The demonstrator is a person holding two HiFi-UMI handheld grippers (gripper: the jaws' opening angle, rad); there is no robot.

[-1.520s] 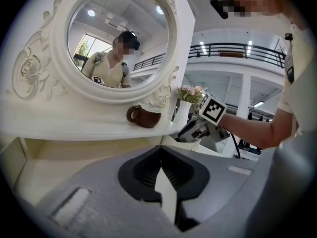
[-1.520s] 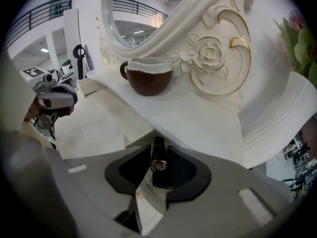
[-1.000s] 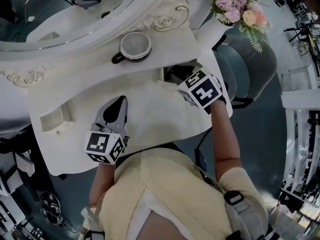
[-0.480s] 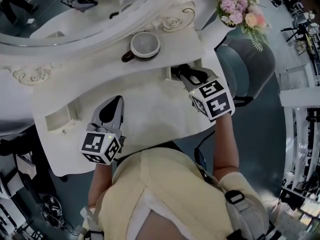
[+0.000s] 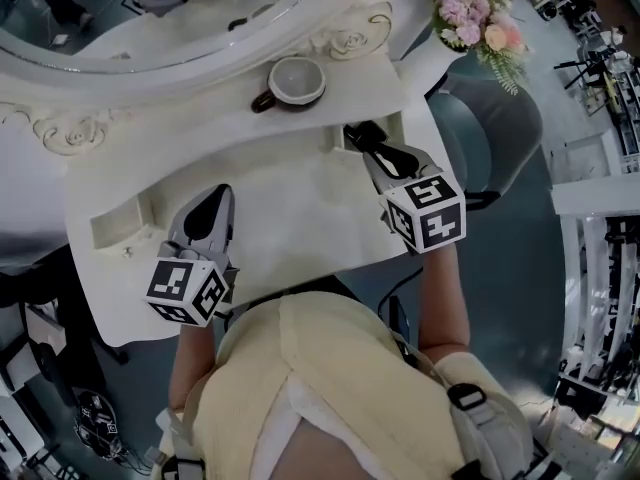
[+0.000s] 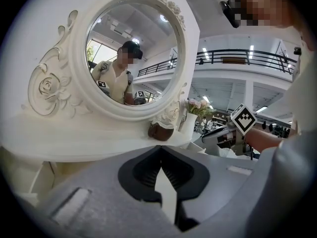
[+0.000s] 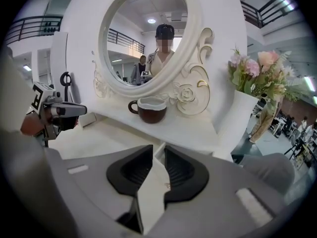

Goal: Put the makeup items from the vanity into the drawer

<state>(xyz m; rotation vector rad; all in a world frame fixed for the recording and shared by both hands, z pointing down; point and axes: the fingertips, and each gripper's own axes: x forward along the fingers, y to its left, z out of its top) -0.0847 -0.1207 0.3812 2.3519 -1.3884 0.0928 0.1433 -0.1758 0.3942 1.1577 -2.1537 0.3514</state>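
No makeup item shows in any view. My right gripper [image 5: 358, 134] hovers over the white vanity top [image 5: 290, 208], its dark tips at the small recess [image 5: 388, 126] at the back right. Its jaws are closing, a narrow gap still between them [image 7: 158, 151] and nothing in it. My left gripper [image 5: 220, 196] rests low over the left part of the top, and its tips [image 6: 160, 148] meet, holding nothing. Each gripper shows in the other's view: the right gripper [image 6: 218, 133] and the left gripper [image 7: 64, 110].
A dark cup [image 5: 296, 80] stands on the shelf under the oval mirror [image 6: 133, 48]. A vase of pink flowers [image 5: 478, 18] is at the back right corner. A second small recess [image 5: 110, 230] sits at the left. A grey chair [image 5: 500, 128] stands right of the vanity.
The right gripper has drawn back a little from the recess toward the front edge and its jaws have narrowed. The left gripper has slid slightly left and nearer to me.
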